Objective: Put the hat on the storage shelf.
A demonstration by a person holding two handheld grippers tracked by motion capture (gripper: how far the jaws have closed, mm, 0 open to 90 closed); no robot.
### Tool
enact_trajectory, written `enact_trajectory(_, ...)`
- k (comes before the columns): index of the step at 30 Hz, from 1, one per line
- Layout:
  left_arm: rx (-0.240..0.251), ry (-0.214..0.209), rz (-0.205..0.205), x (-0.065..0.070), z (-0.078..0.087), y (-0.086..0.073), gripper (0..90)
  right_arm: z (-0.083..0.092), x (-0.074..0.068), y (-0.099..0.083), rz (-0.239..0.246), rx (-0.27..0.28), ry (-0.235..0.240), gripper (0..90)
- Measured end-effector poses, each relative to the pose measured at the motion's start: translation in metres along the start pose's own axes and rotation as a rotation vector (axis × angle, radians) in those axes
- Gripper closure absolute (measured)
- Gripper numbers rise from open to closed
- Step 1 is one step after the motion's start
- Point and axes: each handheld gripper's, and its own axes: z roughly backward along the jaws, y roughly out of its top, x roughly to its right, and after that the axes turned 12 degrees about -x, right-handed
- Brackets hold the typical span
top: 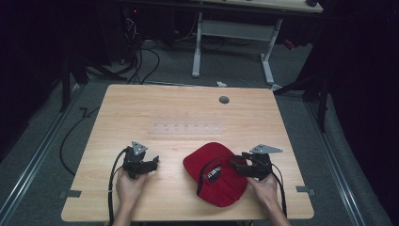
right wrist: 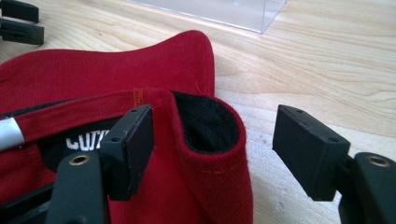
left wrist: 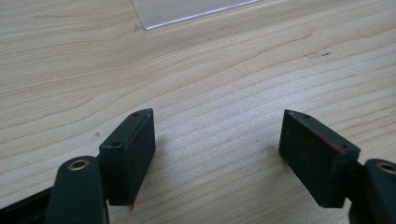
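Right tool point(right wrist: 212, 154) astride red cap point(right wrist: 93, 74) rim.

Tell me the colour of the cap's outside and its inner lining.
The cap is red outside, black inside; the right gripper view shows it best.

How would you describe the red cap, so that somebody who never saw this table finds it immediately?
Start from the light wooden table and look at its near edge, toward the right side. There lies a red fabric cap, upside down, with a black inner band and white lettering. The right hand-held gripper stands open around its folded back edge; nothing else on the table is red.
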Motion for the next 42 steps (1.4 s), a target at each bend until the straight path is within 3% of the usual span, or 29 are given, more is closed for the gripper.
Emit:
enact_trajectory(12, 0.0, 0.001, 0.0, 0.0, 0.0, 0.0, 27.3, -0.016, 0.002, -0.001, 0.012, -0.033, 0.055, 38.2)
enact_trajectory(19, 0.002, 0.001, 0.0, 0.0, 0.0, 0.0, 27.3, -0.025, 0.004, -0.01, -0.002, -0.023, 0.091, 51.6)
enact_trajectory(20, 0.002, 0.001, 0.0, 0.0, 0.0, 0.0, 27.3, -0.026, 0.003, -0.013, 0.008, -0.024, 0.093, 56.9)
enact_trajectory(30, 0.001, 0.001, 0.0, 0.0, 0.0, 0.0, 27.3, -0.021, 0.003, -0.013, 0.041, -0.023, 0.123, 79.4)
enact_trajectory(42, -0.002, -0.011, -0.009, 0.001, 0.0, 0.0, 28.8, -0.01, -0.003, -0.008, 0.059, -0.029, 0.176, 84.9)
